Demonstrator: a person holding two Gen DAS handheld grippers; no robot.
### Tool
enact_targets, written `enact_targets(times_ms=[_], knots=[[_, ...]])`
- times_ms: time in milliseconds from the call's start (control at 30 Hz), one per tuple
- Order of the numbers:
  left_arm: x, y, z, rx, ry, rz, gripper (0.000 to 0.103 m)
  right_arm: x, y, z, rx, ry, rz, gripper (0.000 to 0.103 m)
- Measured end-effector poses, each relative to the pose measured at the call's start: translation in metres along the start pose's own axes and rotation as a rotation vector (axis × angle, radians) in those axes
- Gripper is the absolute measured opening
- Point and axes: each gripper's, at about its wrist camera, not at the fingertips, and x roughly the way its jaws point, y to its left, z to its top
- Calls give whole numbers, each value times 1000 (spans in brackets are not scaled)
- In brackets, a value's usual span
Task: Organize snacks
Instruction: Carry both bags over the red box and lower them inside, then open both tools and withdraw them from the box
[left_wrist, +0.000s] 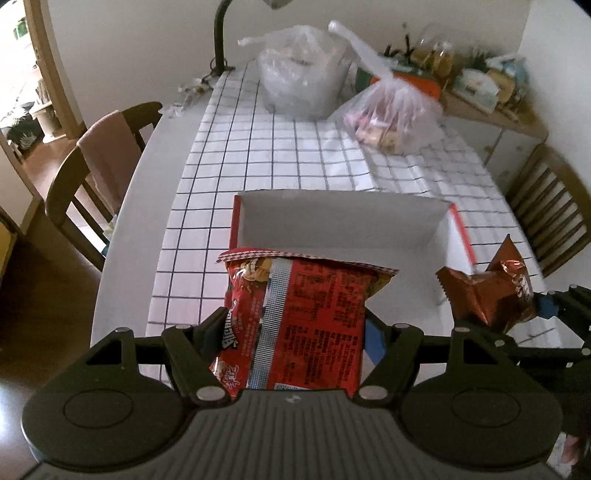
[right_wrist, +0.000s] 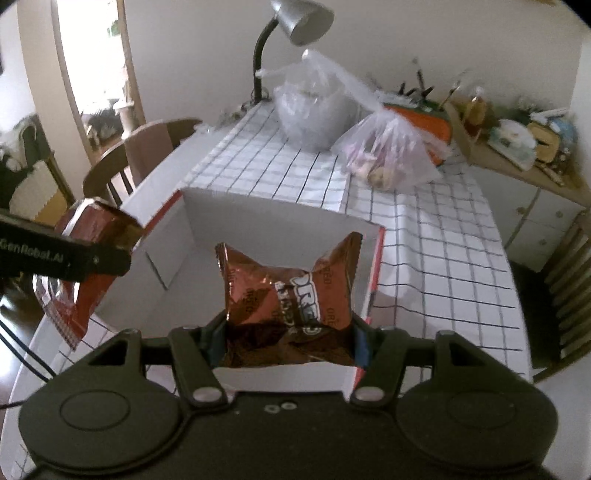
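Left wrist view: the left claw clamps a red packet by its lower half, back seam facing up, so the top hangs free above the open white box just ahead, probably for dropping in. Its fine print is unreadable.

Right wrist view: the right claw pinches a brown packet reading "OREO", poised over the same box. At left, the other claw's body reads "GenRobot.AI".
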Motion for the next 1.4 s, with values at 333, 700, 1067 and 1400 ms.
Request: enact_targets(times_ms=[333,700,1067,1400], knots=[[74,1,23,11,153,68,73,80,3,5,-51,150,33,63],[109,-12,22,59,232,88,73,112,10,-2,-91,234,48,64],[111,-9,19,29,240,82,72,112,10,0,-89,220,57,69],[68,-2,9,5,131,12,73,72,4,4,-35,132,54,78]])
